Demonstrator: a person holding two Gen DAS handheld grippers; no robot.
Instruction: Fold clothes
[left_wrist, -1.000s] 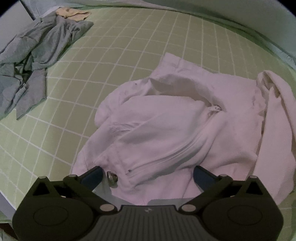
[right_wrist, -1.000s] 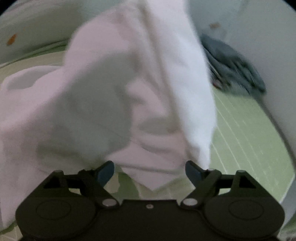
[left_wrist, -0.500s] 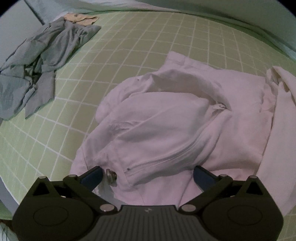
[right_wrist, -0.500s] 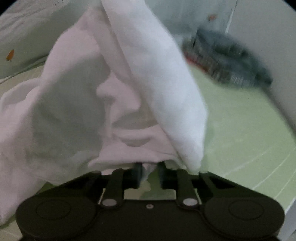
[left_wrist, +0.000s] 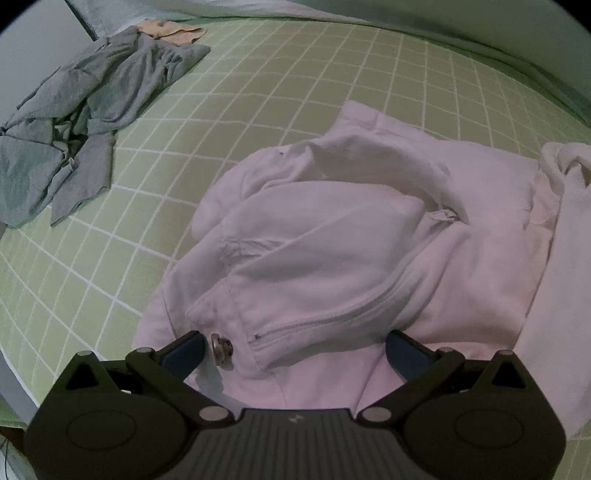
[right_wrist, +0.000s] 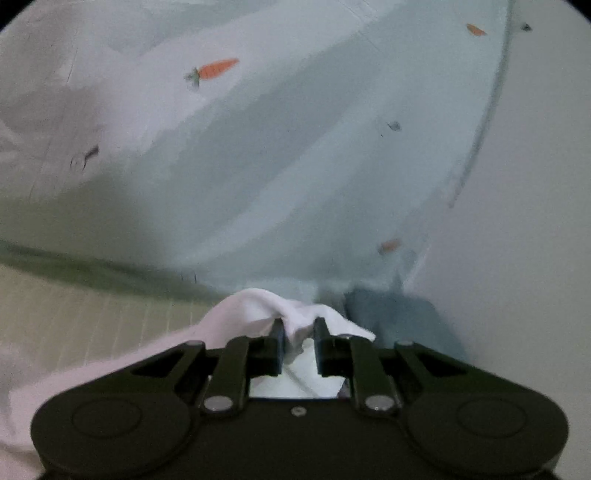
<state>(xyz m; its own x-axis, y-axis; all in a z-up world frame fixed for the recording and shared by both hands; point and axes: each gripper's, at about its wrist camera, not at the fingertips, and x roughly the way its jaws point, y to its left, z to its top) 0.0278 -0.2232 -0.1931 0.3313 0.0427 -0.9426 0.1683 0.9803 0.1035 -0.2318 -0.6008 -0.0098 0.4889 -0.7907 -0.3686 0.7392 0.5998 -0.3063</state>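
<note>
**Right gripper bites the white fabric and lifts it**

A second ago the right gripper (right_wrist: 298, 341) stood wide with the white jacket (left_wrist: 332, 258) draped in front of it; now its jaws are nearly closed, pinching a bunch of white cloth at the lower centre of its frame, and the view has swung up to pale carrot-print bedding (right_wrist: 258, 147). That looks like the grab made, ready to carry a fold over. The left gripper (left_wrist: 295, 350) has barely shifted: jaws spread wide, hovering just above the jacket's hem and zipper (left_wrist: 332, 314), clamping nothing. The jacket lies rumpled across the centre and right on the green checked sheet (left_wrist: 258, 92); a grey garment (left_wrist: 85, 122) waits at upper left.
</note>
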